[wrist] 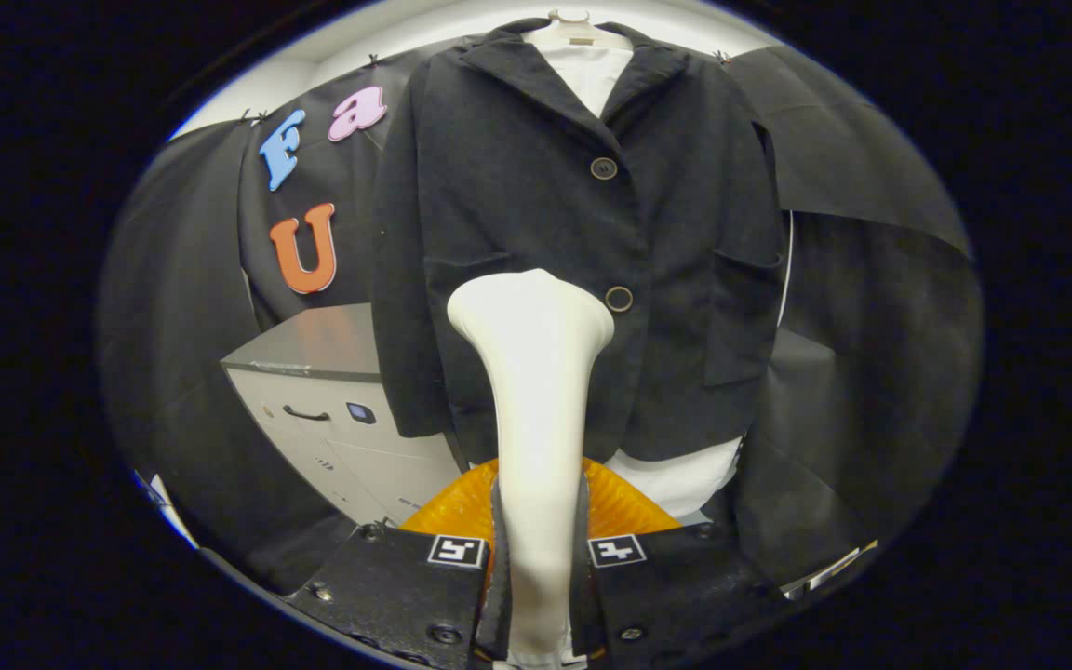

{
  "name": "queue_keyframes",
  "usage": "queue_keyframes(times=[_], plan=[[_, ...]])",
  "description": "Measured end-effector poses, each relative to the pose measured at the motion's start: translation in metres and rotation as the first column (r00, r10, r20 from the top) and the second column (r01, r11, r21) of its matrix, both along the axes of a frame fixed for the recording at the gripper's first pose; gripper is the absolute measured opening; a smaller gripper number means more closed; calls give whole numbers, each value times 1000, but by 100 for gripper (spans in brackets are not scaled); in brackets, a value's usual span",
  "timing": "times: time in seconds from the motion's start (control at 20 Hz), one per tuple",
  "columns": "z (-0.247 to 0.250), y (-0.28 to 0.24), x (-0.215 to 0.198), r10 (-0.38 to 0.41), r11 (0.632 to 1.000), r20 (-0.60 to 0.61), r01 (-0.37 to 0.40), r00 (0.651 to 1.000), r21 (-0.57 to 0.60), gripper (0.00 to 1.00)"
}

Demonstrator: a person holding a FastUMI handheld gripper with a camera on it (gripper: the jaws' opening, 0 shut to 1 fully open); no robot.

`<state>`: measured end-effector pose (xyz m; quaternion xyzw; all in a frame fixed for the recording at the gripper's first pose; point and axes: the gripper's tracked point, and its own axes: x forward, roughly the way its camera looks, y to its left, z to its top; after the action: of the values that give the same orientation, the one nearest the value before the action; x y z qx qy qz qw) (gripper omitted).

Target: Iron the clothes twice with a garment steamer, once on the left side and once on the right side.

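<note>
A black jacket (536, 205) with two buttons hangs on a pale hanger (575, 28) over a white shirt (592, 74), straight ahead of me. My gripper (538, 544) is shut on the handle of a white garment steamer (536, 372), both fingers pressing its narrow stem. The steamer's wide head stands upright in front of the jacket's lower middle, just left of the lower button (619, 299). Whether the head touches the cloth I cannot tell.
A grey cabinet (331, 409) with a dark handle stands to the left behind the jacket. An orange ribbed object (620, 502) lies below the jacket hem, just beyond my fingers. White cloth (685, 475) shows under the hem at the right.
</note>
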<state>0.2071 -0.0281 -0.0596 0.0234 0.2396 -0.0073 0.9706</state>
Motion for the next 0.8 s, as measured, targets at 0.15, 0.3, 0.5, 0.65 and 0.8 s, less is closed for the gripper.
queue_keyframes(times=[0.15, 0.3, 0.5, 0.65, 0.8], plan=[[-10, -3, 0, -13, 1000, -15, 13, 1000, -7, 27], [-24, -6, -4, -15, 1000, -24, 15, 1000, -17, 27], [-59, -6, -17, -1, 1000, -78, -1, 997, -22, 27], [-83, -7, -24, 7, 999, -117, -12, 993, -41, 27], [-107, -11, -33, 13, 998, -157, -21, 987, -52, 28]])
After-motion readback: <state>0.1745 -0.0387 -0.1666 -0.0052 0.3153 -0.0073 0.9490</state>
